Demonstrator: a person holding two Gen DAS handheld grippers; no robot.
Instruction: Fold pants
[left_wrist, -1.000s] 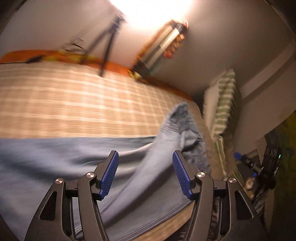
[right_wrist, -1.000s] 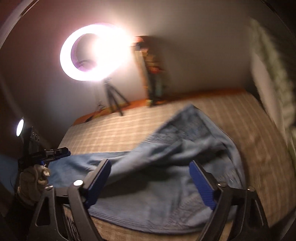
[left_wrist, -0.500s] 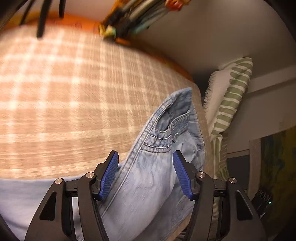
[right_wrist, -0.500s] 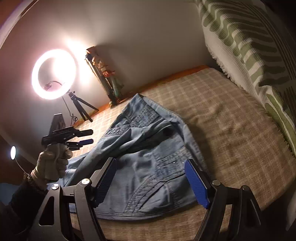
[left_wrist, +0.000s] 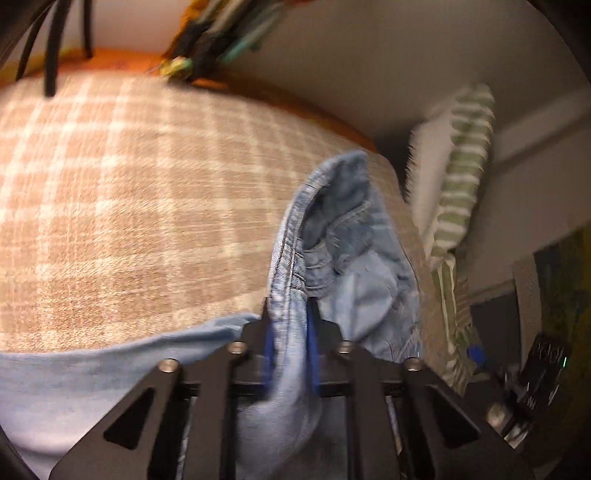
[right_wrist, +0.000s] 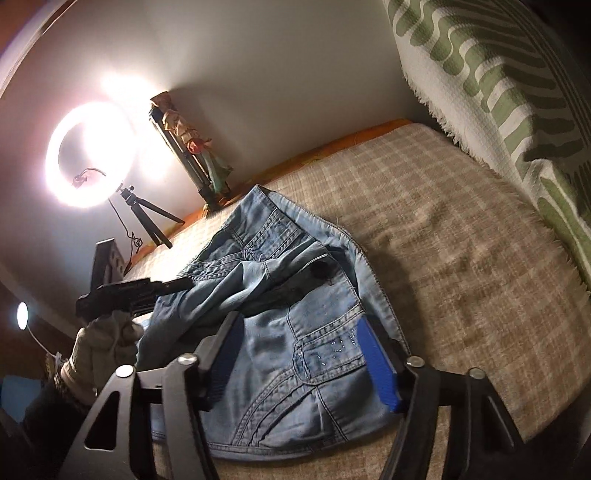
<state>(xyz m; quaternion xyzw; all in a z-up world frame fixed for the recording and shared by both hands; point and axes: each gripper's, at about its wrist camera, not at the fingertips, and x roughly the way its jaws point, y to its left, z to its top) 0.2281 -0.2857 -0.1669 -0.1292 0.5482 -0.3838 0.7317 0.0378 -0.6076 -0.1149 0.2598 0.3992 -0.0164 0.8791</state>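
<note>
Jeans (right_wrist: 295, 325) lie crumpled on the plaid bed cover (right_wrist: 461, 258), waist end toward the lower centre of the right wrist frame, legs trailing off to the lower left.

Change since half a second ago: left gripper (left_wrist: 290, 336), then spread wide with denim loose between the blue pads, has now shut onto a seamed fold of the jeans (left_wrist: 291, 266). Pads nearly meet, cloth pinched between them and bulging out below. In the right wrist view the same tool (right_wrist: 133, 290) has moved in from mid-left to touch the garment's left edge, gloved hand (right_wrist: 99, 343) beneath it.

Right gripper (right_wrist: 301, 363): little changed, jaws wide apart, pads straddling the pocket area at lower centre. Whether the pads touch the cloth, cannot tell.

Garment: light blue denim, double-stitched seams, small shiny studs on the pocket near the right pad. A dark opening shows at mid-garment where the layers bunch. One ridge of fabric is raised toward the left tool; left wrist frame is motion-blurred.

Surroundings: striped green-and-white pillow (right_wrist: 498, 92) at upper right; ring light (right_wrist: 90, 155) on a small tripod at upper left.
</note>
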